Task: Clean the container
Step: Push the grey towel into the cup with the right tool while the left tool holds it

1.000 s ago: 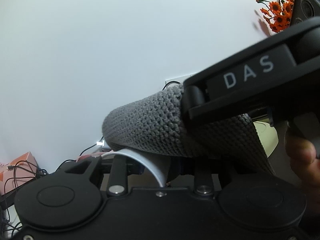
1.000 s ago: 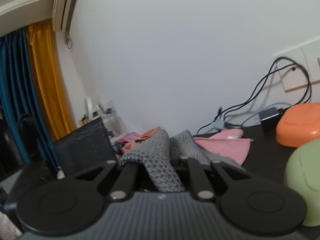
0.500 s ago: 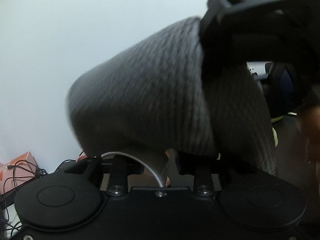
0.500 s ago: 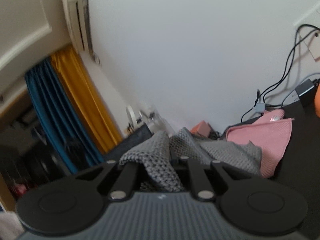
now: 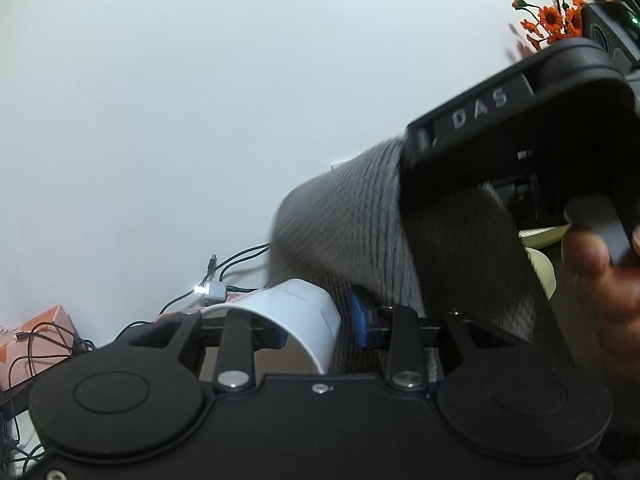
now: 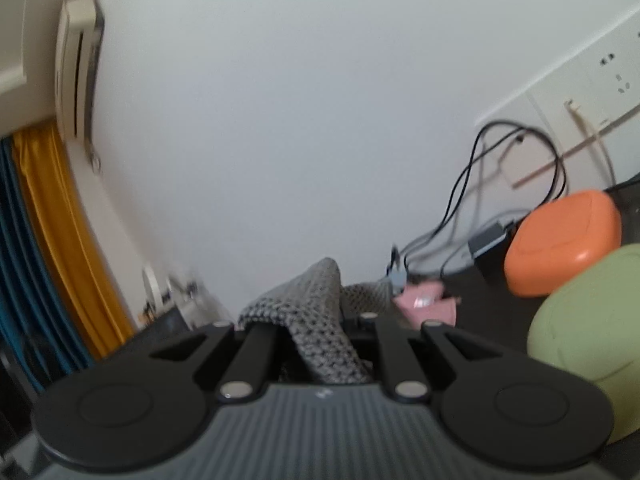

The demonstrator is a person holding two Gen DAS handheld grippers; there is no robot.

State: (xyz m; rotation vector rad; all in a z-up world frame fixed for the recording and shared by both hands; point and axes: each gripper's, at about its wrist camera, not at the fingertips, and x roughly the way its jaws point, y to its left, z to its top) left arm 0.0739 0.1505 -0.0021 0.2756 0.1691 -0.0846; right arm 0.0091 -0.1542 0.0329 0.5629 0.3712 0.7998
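Between left gripper (image 5: 316, 326) fingers — white container (image 5: 304, 312), rim clamped. Just beside, right gripper (image 5: 404, 184) pinched tight on grey knitted cloth (image 5: 344, 224) — touching container's edge.

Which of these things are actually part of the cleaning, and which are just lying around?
In use:
- white container, held in the left gripper
- grey knitted cloth, clamped in the right gripper

Just lying about:
- orange lidded box
- green lidded box
- pink cloth
- cables and charger
- orange flowers
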